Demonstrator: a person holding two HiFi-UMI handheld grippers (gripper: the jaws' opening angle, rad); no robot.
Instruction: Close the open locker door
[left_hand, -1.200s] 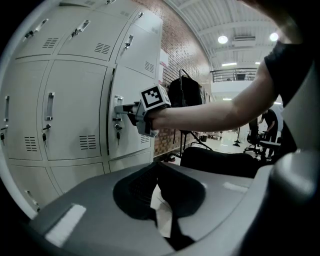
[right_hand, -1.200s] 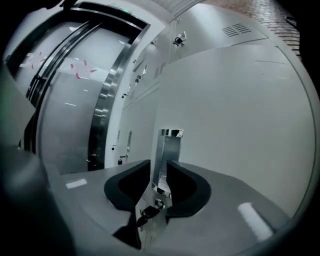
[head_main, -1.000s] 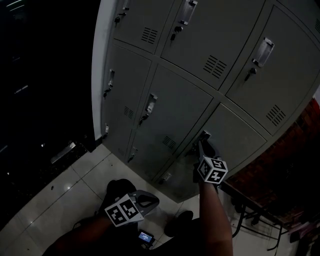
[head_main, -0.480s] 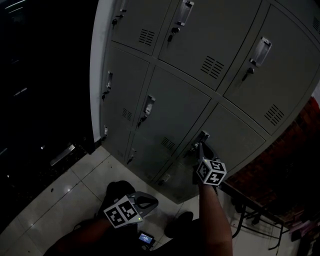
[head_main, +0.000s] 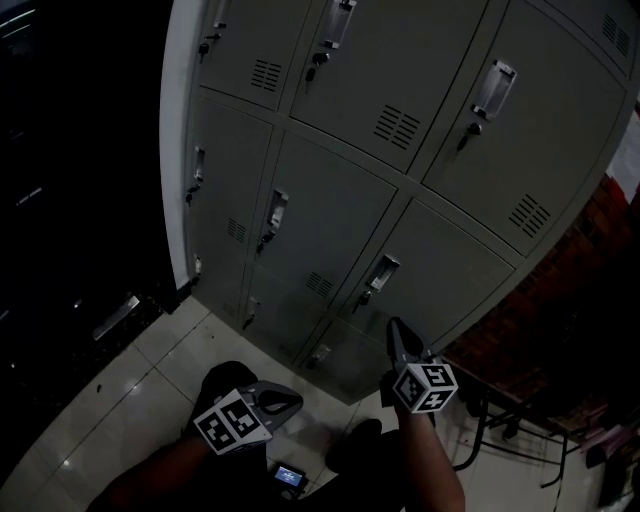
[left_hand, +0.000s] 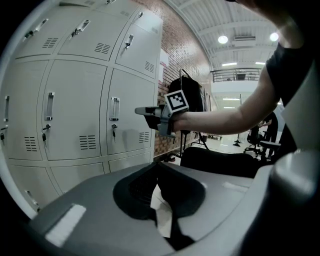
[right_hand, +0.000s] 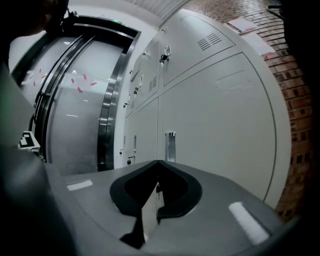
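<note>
In the lower middle of the head view, the right hand-held gripper (head_main: 397, 335) has its jaws pressed together with nothing between them. It points at the locker door (head_main: 440, 275), which lies flush with its neighbours, and hangs just below its handle (head_main: 380, 272) without touching. At lower left, the left hand-held gripper (head_main: 290, 402) is also closed and empty above the floor (head_main: 130, 380).

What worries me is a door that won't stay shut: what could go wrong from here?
1. The door looks flush with its neighbours, but the pictures cannot show whether it has latched, so it may drift open.
2. The right tongs, shut and empty, hang close to its handle. A stray move could catch the handle and pull the door out.
</note>
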